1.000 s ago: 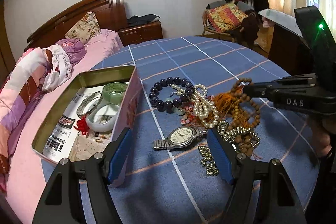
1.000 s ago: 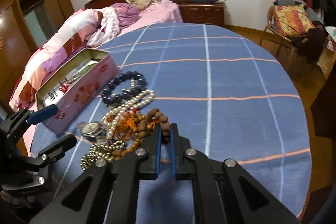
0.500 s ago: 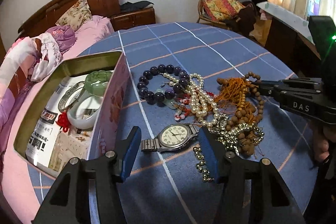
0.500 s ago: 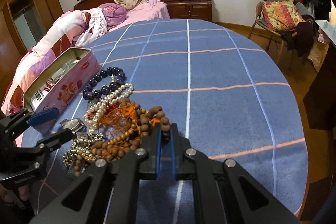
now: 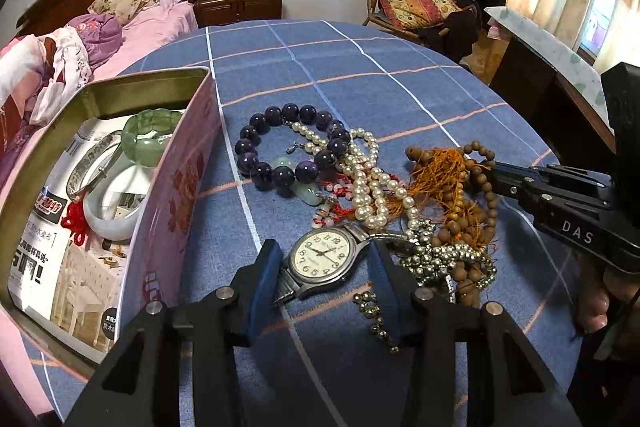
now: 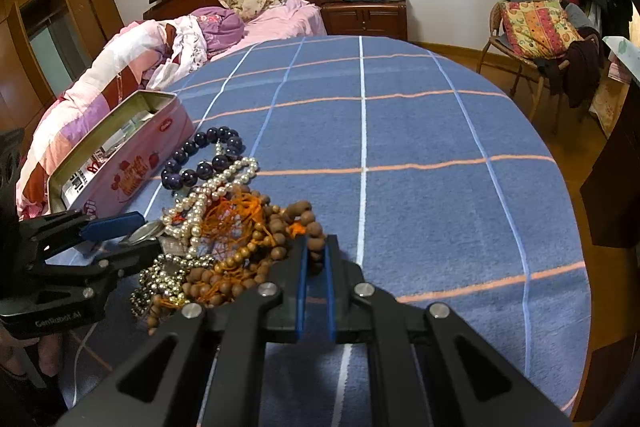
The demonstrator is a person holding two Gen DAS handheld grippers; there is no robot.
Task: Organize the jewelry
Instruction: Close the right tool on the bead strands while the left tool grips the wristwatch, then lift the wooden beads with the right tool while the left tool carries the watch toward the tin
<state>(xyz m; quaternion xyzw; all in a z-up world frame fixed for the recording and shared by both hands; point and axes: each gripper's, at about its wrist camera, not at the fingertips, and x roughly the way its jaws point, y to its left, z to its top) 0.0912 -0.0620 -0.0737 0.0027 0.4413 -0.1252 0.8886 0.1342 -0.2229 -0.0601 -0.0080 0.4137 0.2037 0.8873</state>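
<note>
Wristwatch (image 5: 322,257) now sits between the narrowing, not yet touching left gripper (image 5: 324,277) jaws; right gripper (image 6: 316,259) stays clamped on wooden beads (image 6: 312,227).

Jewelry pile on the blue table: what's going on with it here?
A person with two handheld grippers is sorting it. The left gripper straddles the wristwatch, its jaws just closing but not yet gripping. The right gripper is shut on the wooden bead strand. The pink tin already holds bangles, including the green bracelet.
</note>
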